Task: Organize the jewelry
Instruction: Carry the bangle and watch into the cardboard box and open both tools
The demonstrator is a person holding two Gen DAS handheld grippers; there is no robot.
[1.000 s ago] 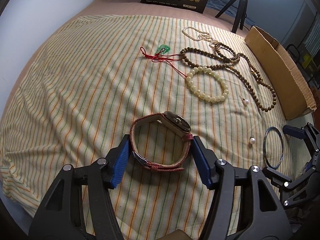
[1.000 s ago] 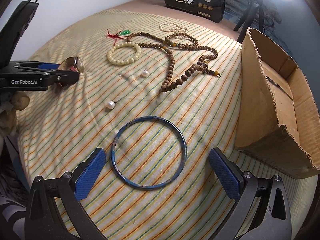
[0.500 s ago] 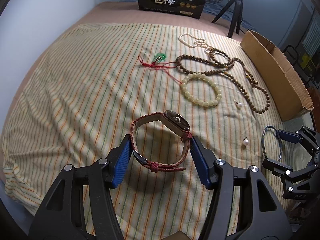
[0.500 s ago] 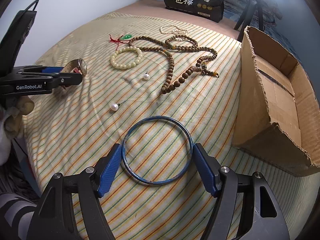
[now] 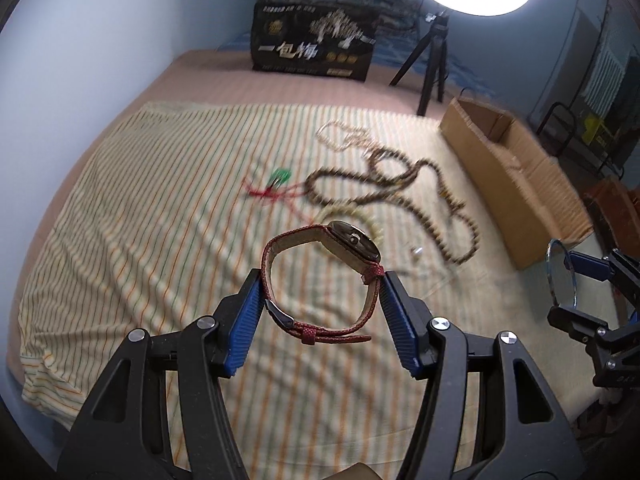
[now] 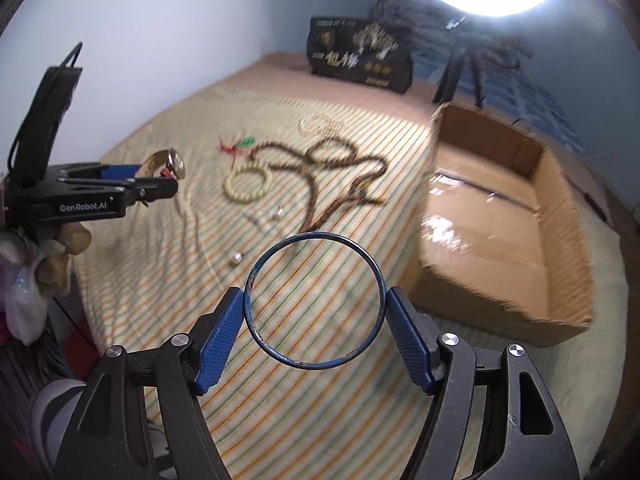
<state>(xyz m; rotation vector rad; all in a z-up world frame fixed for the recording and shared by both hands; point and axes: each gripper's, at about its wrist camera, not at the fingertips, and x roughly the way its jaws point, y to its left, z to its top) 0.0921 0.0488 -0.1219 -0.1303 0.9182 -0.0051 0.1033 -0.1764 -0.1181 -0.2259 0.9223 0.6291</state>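
Note:
My left gripper [image 5: 322, 294] is shut on a red-strapped watch [image 5: 320, 276] and holds it in the air above the striped cloth [image 5: 132, 220]; it also shows in the right wrist view [image 6: 166, 164]. My right gripper [image 6: 314, 306] is shut on a blue metal bangle [image 6: 314, 300], lifted off the cloth beside the open cardboard box [image 6: 492, 224]. The bangle shows edge-on in the left wrist view [image 5: 562, 274]. On the cloth lie a brown bead necklace [image 6: 320, 176], a cream bead bracelet [image 6: 246, 184], a green pendant on red cord [image 6: 240, 145], a white bead string [image 6: 320, 124] and two pearl earrings [image 6: 236, 258].
The cardboard box [image 5: 516, 184] stands at the cloth's right edge. A black printed box [image 5: 314, 48] and a ring light on a tripod [image 5: 434, 68] stand at the back. A wall runs along the left. The cloth's front edge drops off below the grippers.
Both grippers rose off the cloth. The left lifted the watch. The right closed on the blue bangle and lifted it up toward the box.

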